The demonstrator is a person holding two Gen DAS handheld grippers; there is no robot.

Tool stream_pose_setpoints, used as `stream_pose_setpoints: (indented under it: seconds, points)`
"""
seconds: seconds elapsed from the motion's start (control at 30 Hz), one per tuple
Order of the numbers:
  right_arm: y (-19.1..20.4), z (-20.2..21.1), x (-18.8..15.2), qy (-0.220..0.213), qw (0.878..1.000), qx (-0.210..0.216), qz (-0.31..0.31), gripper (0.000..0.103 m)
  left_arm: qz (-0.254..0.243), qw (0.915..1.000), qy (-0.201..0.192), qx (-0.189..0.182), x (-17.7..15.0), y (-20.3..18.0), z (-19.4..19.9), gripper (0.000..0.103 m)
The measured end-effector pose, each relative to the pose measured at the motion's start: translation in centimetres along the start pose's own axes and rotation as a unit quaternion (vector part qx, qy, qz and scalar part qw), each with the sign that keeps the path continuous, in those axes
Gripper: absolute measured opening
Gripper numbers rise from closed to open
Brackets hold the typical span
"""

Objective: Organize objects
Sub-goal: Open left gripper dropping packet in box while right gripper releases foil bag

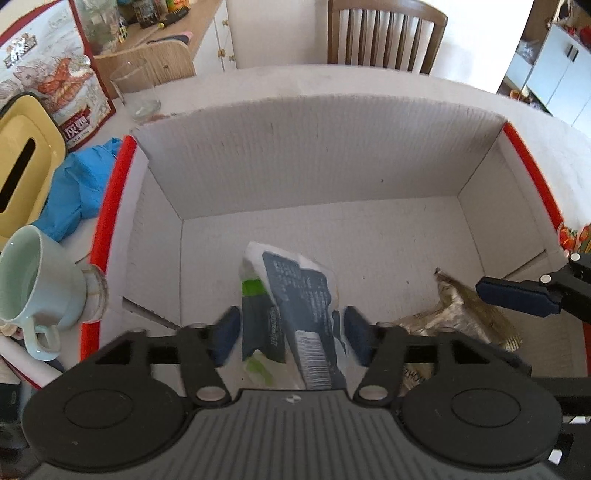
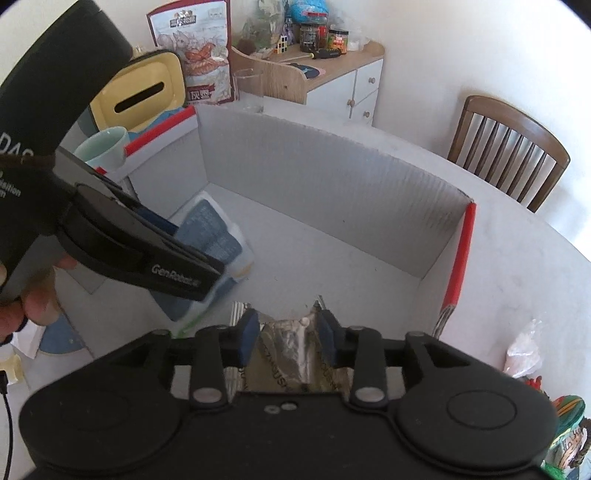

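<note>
Two grippers point down into one big white cardboard box [image 1: 314, 155] with red-edged flaps, which stands open on a pale table [image 2: 517, 266] and fills the space ahead of both of them. Beyond the box's far wall, past the fingers, stands a wooden chair [image 1: 384, 33].

Off to the left gripper's [image 1: 291, 334] left side, outside the box, are a yellow tissue box [image 1: 22, 162] with a dark slot, a printed bag [image 1: 55, 77] with red trim behind it, a crumpled blue cloth [image 1: 74, 188] against the flap, a pale green mug [image 1: 33, 284] nearest that gripper, and a clear glass [image 1: 135, 92] farther off.

Between the left gripper's blue pads lies a white, grey and green packet [image 1: 291, 295], resting on the box floor and reaching forward past the fingertips. Its jaws stand apart, with a gap showing between each pad and the packet, so it is not clamped. In the right wrist view this gripper reaches in from the left, a hand [image 2: 33, 295] behind it.

Just to the left gripper's right, on the same floor, lies a crinkled silver foil pouch [image 2: 288, 343]. The right gripper [image 2: 290, 338] straddles it: the pouch sits between its blue pads, which are parted. The pouch edges come close to both pads, but I cannot tell whether they still touch.

To the right gripper's right, outside the box, a small clear plastic bag [image 2: 524, 350] lies on the table.
</note>
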State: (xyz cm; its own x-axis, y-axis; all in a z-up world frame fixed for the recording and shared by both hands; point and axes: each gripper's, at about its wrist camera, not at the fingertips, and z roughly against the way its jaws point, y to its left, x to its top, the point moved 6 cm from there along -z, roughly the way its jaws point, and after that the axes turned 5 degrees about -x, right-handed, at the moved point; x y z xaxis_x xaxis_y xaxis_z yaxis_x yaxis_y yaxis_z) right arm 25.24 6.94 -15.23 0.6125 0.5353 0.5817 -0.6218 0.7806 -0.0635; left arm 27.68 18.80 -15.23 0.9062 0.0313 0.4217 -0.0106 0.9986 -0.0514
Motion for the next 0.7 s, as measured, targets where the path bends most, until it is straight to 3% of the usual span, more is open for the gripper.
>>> stream_pose_setpoints:
  seconds: [0.33, 0.7]
  points:
    - [-0.5, 3.4, 0.1, -0.029, 0.999, 0.016, -0.016, 0.044, 0.0, 0.9995, -0.03, -0.007, -0.7, -0.6, 2.5, 0.064]
    - [-2.0, 8.8, 0.1, -0.073, 0.996, 0.032, -0.045, 0.053, -0.004, 0.9948, -0.101, -0.014, -0.8, -2.7, 8.4, 0.064]
